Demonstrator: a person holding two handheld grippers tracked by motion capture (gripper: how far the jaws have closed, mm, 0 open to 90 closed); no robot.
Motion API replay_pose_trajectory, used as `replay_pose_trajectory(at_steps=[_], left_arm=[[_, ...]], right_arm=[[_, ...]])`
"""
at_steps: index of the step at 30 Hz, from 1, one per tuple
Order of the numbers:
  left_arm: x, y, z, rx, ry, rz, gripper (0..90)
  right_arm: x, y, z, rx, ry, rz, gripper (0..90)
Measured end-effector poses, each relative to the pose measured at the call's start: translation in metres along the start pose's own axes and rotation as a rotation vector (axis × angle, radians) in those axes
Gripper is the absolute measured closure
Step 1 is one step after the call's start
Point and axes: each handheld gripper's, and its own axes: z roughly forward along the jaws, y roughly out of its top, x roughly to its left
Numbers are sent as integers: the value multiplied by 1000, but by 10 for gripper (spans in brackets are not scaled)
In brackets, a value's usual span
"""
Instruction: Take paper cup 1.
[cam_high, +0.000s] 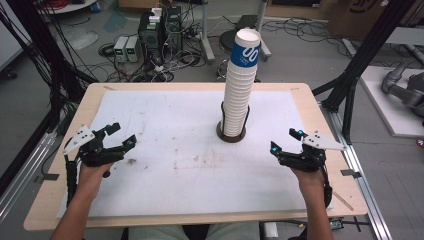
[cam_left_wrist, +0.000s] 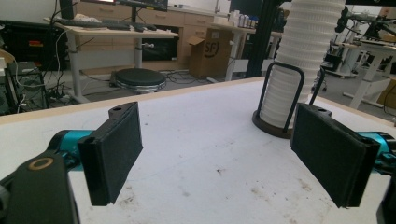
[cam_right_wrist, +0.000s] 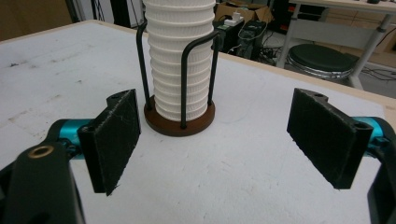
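A tall stack of white paper cups (cam_high: 239, 85), the top one with a blue band, stands in a black wire holder on a round brown base (cam_high: 231, 134) at the middle of the table. My left gripper (cam_high: 122, 135) hovers open at the left, well apart from the stack. My right gripper (cam_high: 285, 140) is open at the right, a short way from the base. From the left gripper view the stack (cam_left_wrist: 303, 51) stands ahead to the right, beyond the gripper (cam_left_wrist: 224, 154). In the right gripper view the stack (cam_right_wrist: 180, 51) and base (cam_right_wrist: 180, 122) lie just ahead of the gripper (cam_right_wrist: 217, 144).
A stained white sheet (cam_high: 190, 150) covers the wooden table (cam_high: 50, 200). Black frame posts (cam_high: 360, 55) stand at the table's right and left. Computers, cables and a stool sit on the floor beyond the far edge.
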Motion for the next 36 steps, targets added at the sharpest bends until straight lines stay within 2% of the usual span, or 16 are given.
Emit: replay_pose_trajectory(at_steps=[13, 16, 22, 25, 27, 36], left_arm=[[3, -2, 2, 0, 6, -7, 167], [2, -2, 3, 4, 1, 4, 168], [-2, 0, 3, -7, -17, 9, 168], [-3, 1, 3, -11, -20, 10, 168], [-2, 1, 4, -16, -22, 7, 168], [-2, 0, 4, -13, -26, -3, 168]], right_arm=[[-4, 1, 3, 0, 15, 15, 177], [-4, 1, 5, 2, 19, 14, 177], [5, 11, 4, -29, 30, 12, 177], [8, 26, 3, -66, 61, 32, 177], [9, 41, 3, -84, 75, 28, 176], [2, 131, 12, -120, 154, 10, 176]])
